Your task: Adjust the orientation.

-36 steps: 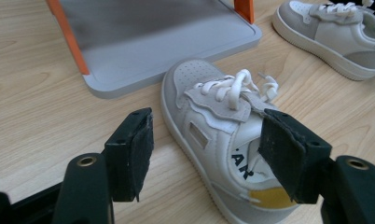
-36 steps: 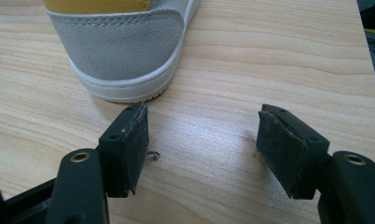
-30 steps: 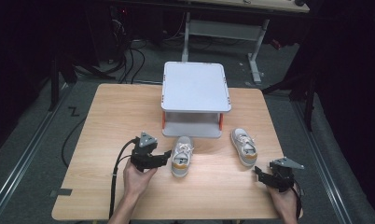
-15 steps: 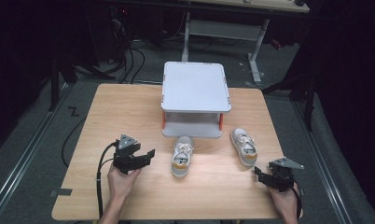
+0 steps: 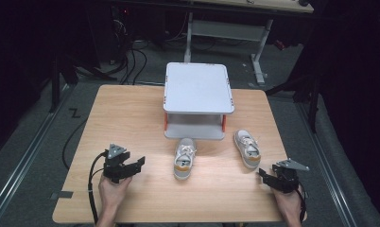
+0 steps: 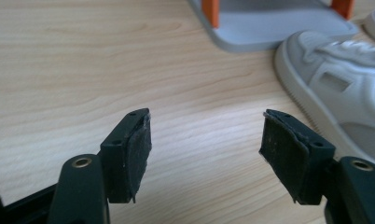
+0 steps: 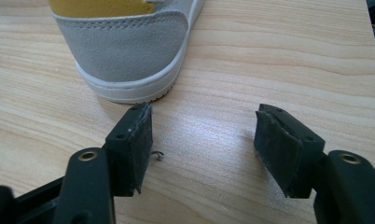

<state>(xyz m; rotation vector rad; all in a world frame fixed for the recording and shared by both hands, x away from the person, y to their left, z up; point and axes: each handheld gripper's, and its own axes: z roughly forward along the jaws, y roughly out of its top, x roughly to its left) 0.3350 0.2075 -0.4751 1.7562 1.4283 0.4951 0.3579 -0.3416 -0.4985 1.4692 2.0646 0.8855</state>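
Two grey-and-white sneakers lie on the wooden table [image 5: 131, 113]. One sneaker [image 5: 184, 158] is in front of the rack, the other [image 5: 247, 148] to its right. My left gripper [image 5: 138, 164] rests at the front left, a hand's width left of the middle sneaker. Its jaws are open and empty [image 6: 206, 140], with that sneaker's side [image 6: 344, 88] off to the right. My right gripper [image 5: 263, 174] sits at the front right, just behind the right sneaker's heel [image 7: 129, 51]. Its jaws [image 7: 204, 135] have just been closing a little but stand open, with only bare wood between them.
A grey two-shelf rack [image 5: 197, 87] with orange posts stands at the table's back middle; its lower shelf [image 6: 269, 28] lies close behind the sneakers. Dark floor, cables and a desk frame surround the table.
My left gripper has drawn back from the middle sneaker, leftward and toward the front edge. The sneakers and the right hand have kept their places.
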